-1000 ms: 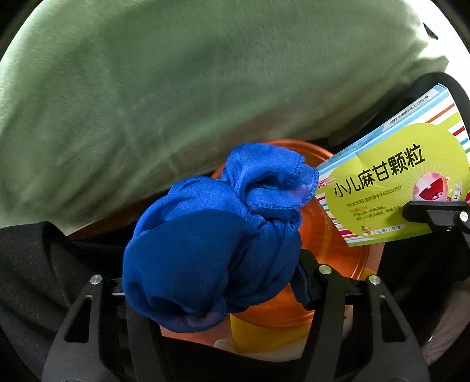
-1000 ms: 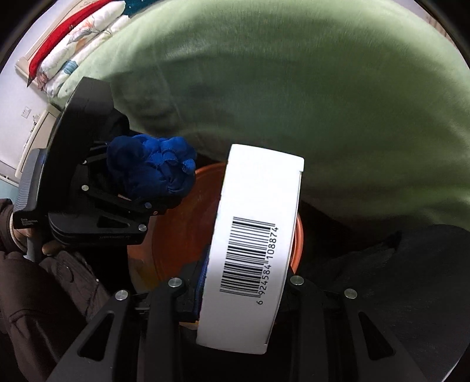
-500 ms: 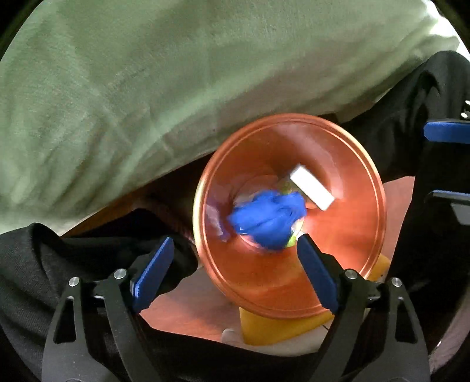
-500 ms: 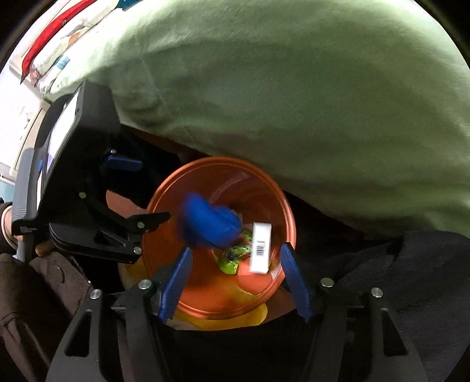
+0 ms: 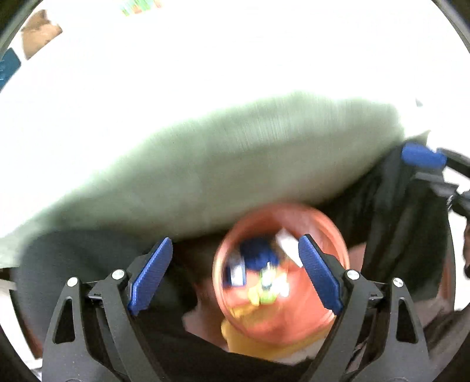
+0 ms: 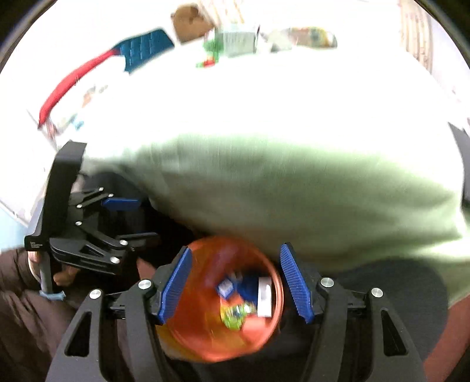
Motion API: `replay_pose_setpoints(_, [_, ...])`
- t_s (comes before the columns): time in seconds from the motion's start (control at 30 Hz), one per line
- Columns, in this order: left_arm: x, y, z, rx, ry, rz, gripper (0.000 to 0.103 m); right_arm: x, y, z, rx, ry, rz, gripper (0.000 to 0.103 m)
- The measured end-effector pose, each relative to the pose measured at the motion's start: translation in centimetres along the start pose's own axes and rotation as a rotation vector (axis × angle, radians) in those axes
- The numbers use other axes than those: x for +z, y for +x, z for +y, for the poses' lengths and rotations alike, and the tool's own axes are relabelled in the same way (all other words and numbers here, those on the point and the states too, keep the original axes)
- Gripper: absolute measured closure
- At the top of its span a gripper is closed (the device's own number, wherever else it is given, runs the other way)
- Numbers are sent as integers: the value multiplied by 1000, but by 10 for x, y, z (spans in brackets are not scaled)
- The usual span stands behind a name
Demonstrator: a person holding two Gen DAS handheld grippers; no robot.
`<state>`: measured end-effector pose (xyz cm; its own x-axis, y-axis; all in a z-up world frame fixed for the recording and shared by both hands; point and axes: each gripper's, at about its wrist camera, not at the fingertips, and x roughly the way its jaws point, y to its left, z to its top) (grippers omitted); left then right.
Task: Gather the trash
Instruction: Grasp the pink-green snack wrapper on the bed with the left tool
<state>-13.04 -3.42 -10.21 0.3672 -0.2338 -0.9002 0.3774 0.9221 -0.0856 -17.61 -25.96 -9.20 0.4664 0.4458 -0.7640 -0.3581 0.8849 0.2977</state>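
An orange bin (image 5: 332,232) stands below both grippers and also shows in the right wrist view (image 6: 205,332). Inside it lie a blue cloth (image 5: 258,257), a white box (image 5: 289,239) and green-yellow wrappers (image 5: 265,291); the cloth (image 6: 248,283) and box (image 6: 264,296) show in the right wrist view too. My left gripper (image 5: 235,273) is open and empty above the bin. My right gripper (image 6: 236,283) is open and empty above it. Both views are motion-blurred.
A green blanket (image 5: 235,164) hangs over the bed edge behind the bin. Black fabric (image 5: 405,211) lies to the right. On the bed top sit a blue-and-red swatter (image 6: 141,50), a brown item (image 6: 191,20) and packages (image 6: 235,41).
Both grippers let go of the blue cloth and the box, which dropped into the bin. Both have since lifted and tilted up, so the bin looks smaller and the bed top shows.
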Motion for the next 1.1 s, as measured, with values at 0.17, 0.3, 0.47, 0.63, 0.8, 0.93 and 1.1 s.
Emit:
replay_pose_setpoints(0.17, [46,-32,22,81,-54,-179,12,16,-11,-5,32,55,-103,34])
replay_pose_setpoints(0.3, [89,-44,43,120,-91,-258,12,19,-13,-4,24,40,-113,34])
replay_pose_setpoints(0.47, [137,-52,58,180,-66,-304,12,25,-16,-16,8,53,-135,34])
replay_pose_setpoints(0.63, [195,-47,77,228,-14,-336,12,31,-10,-28,25,94,-136,34])
replay_pose_setpoints(0.8, [260,-30,104,263,27,-297,12,35,-12,-32,22,103,-147,34])
replay_pose_setpoints(0.93, [306,-31,128,181,-36,-289,12,40,-8,-42,29,127,-138,34])
replay_pose_setpoints(1.1, [366,-22,136,12,-58,-198,12,47,1,-44,29,113,-121,31])
